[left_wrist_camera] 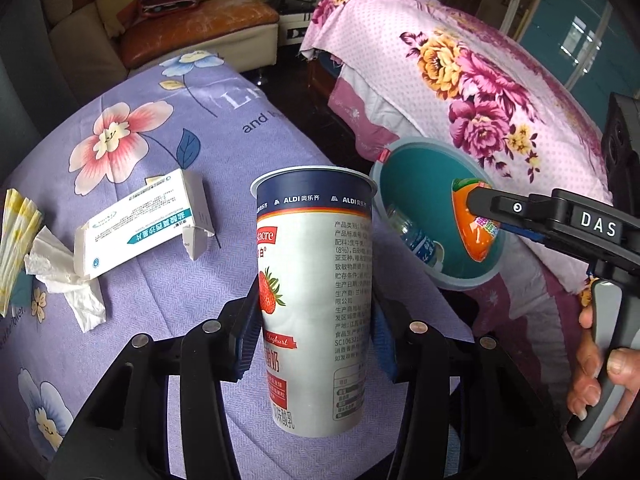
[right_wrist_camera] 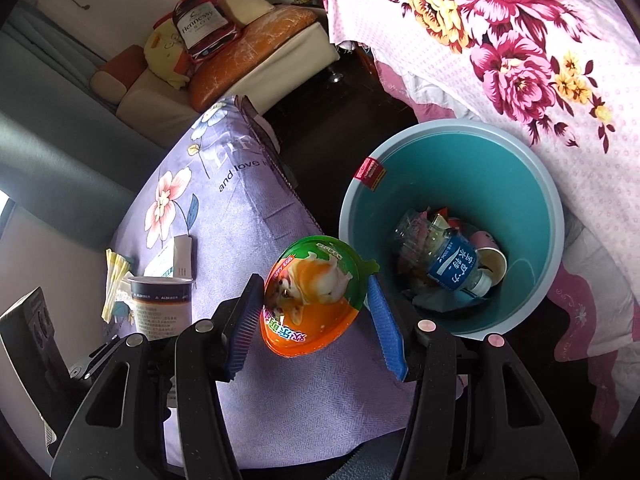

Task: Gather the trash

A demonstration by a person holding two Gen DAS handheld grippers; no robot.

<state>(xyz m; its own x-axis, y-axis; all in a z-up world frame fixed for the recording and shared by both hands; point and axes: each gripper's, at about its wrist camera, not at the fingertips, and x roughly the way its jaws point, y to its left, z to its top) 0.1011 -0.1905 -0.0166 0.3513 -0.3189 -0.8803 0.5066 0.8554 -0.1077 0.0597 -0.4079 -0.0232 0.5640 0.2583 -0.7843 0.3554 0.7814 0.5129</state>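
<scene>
My left gripper (left_wrist_camera: 316,320) is shut on a tall white strawberry yoghurt cup (left_wrist_camera: 316,296), held upright above the purple flowered cloth (left_wrist_camera: 160,280). The same cup (right_wrist_camera: 162,304) shows at the lower left of the right wrist view. My right gripper (right_wrist_camera: 316,308) is shut on an orange and green egg-shaped toy package (right_wrist_camera: 312,296), held over the cloth's edge just left of the teal trash bin (right_wrist_camera: 452,184). In the left wrist view that package (left_wrist_camera: 476,224) hangs in front of the bin (left_wrist_camera: 420,168). A plastic bottle (right_wrist_camera: 452,268), a paper cup and wrappers lie inside the bin.
On the cloth lie a white and teal medicine box (left_wrist_camera: 140,224), a crumpled tissue (left_wrist_camera: 68,272) and yellow striped wrappers (left_wrist_camera: 16,240). A pink flowered bedspread (left_wrist_camera: 460,80) rises right of the bin. A sofa with cushions (left_wrist_camera: 180,20) stands behind. A hand (left_wrist_camera: 600,360) holds the right gripper's handle.
</scene>
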